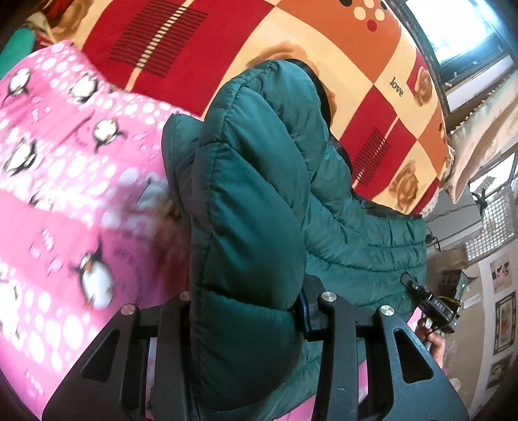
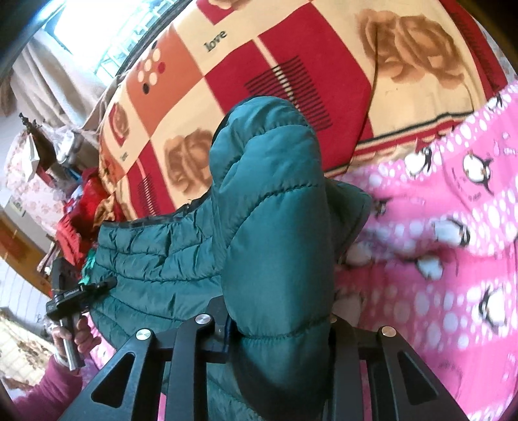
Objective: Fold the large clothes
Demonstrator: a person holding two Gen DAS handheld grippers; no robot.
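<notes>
A dark green quilted puffer jacket [image 1: 255,207] lies bunched on the bed. My left gripper [image 1: 246,311] is shut on a thick padded fold of it, which rises between the jaws and hides the fingertips. My right gripper [image 2: 278,327] is shut on another padded fold of the same jacket [image 2: 275,200]. In the left wrist view the right gripper [image 1: 433,304] shows at the jacket's right edge. In the right wrist view the left gripper [image 2: 77,291] shows at the jacket's left edge. The rest of the jacket hangs quilted between the two grips.
A pink penguin-print blanket [image 1: 64,181] lies under and beside the jacket. A red, orange and cream patchwork bedspread [image 1: 323,48] covers the bed beyond. A window [image 1: 459,29] and curtain are behind the bed. Cluttered furniture [image 2: 35,168] stands at the side.
</notes>
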